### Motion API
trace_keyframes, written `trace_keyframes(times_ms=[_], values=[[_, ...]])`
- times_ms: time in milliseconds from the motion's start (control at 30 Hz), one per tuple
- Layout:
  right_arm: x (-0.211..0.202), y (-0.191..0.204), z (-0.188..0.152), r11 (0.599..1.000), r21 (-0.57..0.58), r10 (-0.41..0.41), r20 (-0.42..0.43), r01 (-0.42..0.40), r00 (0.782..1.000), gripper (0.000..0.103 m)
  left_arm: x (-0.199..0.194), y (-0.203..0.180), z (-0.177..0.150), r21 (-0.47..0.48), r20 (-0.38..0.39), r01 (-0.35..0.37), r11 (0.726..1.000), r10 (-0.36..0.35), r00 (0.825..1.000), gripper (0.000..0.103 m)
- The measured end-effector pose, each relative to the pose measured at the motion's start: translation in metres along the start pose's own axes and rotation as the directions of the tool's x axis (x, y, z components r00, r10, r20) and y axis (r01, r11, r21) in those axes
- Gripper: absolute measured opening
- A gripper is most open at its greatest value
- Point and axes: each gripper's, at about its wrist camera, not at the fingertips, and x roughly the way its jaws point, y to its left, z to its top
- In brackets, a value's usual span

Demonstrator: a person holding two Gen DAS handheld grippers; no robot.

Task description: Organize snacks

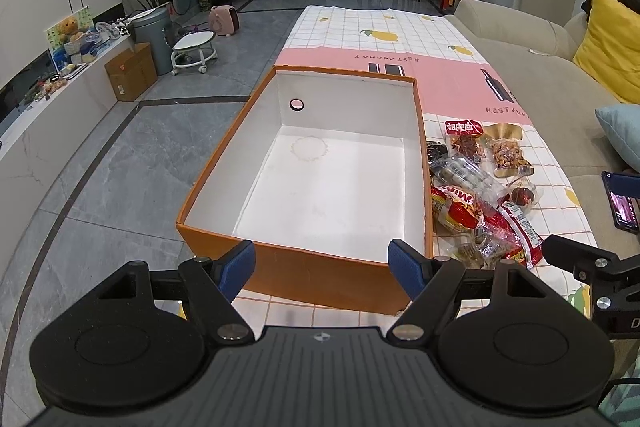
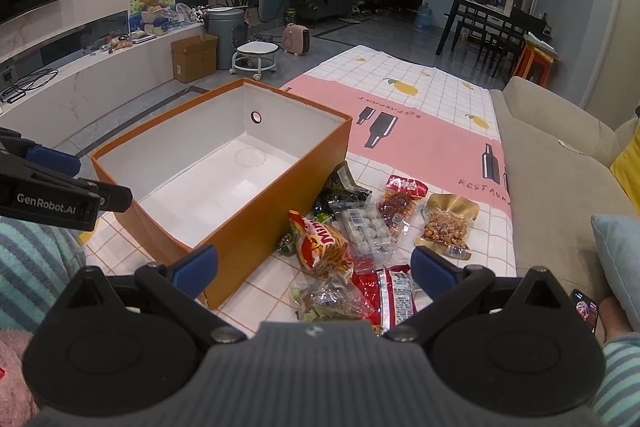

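Both tools (jaws apart) near orange box (image 1: 280, 267) w/ snacks (image 2: 344, 247) beside.

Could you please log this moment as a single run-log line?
stage: not started | box: empty | snacks: piled on cloth beside box | left tool: open, empty | right tool: open, over snacks

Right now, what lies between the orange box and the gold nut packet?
In the right wrist view, snack packets fill the stretch between the orange box and gold nut packet: clear tray of balls, red-topped meat packet.
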Motion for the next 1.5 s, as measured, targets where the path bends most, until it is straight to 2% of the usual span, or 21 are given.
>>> trace_keyframes(times_ms=[1500], values=[[0.0029, 0.0017, -0.0021, 1.0, 0.0, 0.005, -0.005, -0.005, 1.0, 0.099, 0.0, -0.0044, 0.0025, 0.021, -0.007, 0.016, 1.0, -0.016, 1.0, 0.087]])
